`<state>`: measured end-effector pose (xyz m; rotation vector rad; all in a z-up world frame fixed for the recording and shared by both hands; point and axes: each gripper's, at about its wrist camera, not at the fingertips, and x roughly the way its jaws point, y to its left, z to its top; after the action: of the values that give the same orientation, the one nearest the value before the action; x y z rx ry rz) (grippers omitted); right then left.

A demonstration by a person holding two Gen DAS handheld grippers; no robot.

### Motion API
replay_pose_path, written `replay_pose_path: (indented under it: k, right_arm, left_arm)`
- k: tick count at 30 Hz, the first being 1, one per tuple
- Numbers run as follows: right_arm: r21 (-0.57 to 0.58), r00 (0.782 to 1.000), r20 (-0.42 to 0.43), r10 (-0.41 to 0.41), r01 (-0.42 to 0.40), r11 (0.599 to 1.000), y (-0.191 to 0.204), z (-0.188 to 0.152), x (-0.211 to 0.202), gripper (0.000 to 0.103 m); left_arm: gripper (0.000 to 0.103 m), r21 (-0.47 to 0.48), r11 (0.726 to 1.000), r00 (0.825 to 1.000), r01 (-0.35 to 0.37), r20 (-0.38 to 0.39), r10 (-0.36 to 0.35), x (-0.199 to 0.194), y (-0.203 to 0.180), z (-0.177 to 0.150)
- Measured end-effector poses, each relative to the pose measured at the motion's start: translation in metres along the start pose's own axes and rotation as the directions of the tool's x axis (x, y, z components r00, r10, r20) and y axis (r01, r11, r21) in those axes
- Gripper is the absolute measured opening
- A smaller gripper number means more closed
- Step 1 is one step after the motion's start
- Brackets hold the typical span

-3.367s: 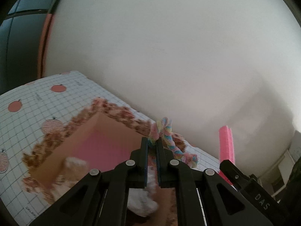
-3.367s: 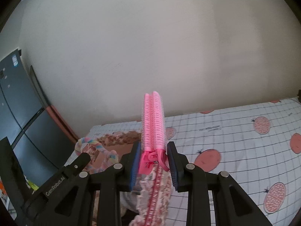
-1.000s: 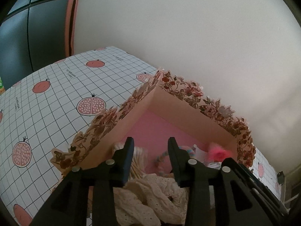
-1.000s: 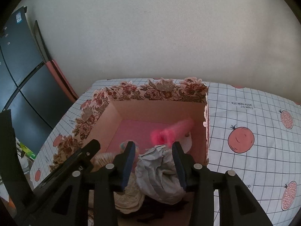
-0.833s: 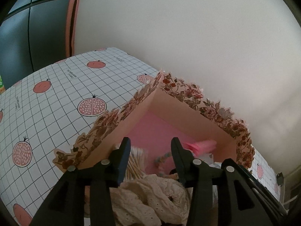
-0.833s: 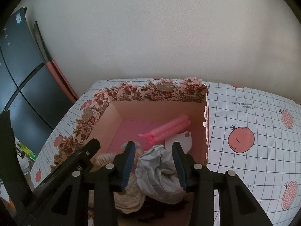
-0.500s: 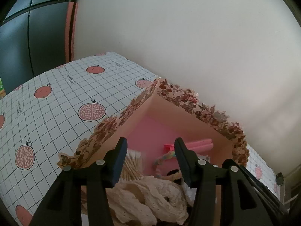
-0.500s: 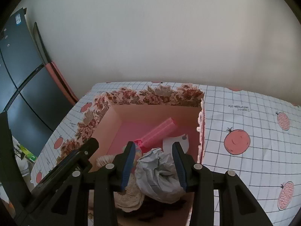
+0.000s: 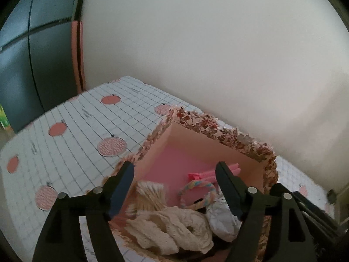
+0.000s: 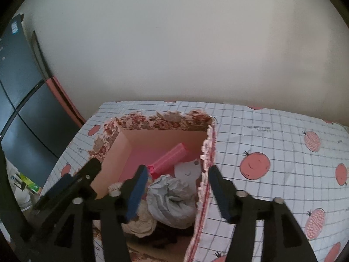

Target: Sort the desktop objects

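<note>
Looking through the left wrist view: left gripper (image 9: 174, 174) jaws, just widened, stand apart and empty above the box (image 9: 220, 131). Only here show the rope ring (image 9: 196, 191) and swabs (image 9: 150, 194) inside.

Right wrist view: right gripper (image 10: 176, 174), likewise just widened, holds nothing. Roller (image 10: 171, 156) lies in the box (image 10: 152, 122) on the worktop (image 10: 272, 152). Cloth print is unreadable.

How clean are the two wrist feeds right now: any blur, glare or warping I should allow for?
Left wrist: soft motion blur on the tablecloth grid and the cotton swabs; fisheye bends the table edge; no glare; corners are black. Right wrist: sharper, the grid reads clearly and the pink clip in the box is crisp; lighting is flat and dim, and the box's near end is in shadow.
</note>
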<state>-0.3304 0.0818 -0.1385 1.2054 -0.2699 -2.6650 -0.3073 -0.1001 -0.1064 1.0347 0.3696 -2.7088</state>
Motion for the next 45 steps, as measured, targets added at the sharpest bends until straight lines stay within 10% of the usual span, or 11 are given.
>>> replay_pose_path:
  k: [16, 24, 45]
  right_arm:
    - [0.066, 0.996, -0.086, -0.032, 0.038, 0.997, -0.022, -0.001, -0.021, 0.103]
    - [0.117, 0.989, -0.145, -0.036, 0.054, 0.992, -0.037, -0.004, -0.030, 0.103]
    - [0.102, 0.987, -0.153, -0.054, 0.070, 0.992, -0.046, -0.049, -0.109, 0.103]
  left_arm:
    - [0.091, 0.148, 0.989, 0.991, -0.008, -0.127, 0.027, -0.003, -0.004, 0.018]
    - [0.094, 0.175, 0.984, 0.981, -0.043, -0.181, 0.075, -0.009, 0.003, 0.021]
    - [0.102, 0.074, 0.988, 0.952, 0.138, -0.283, -0.112, -0.085, -0.019, -0.034]
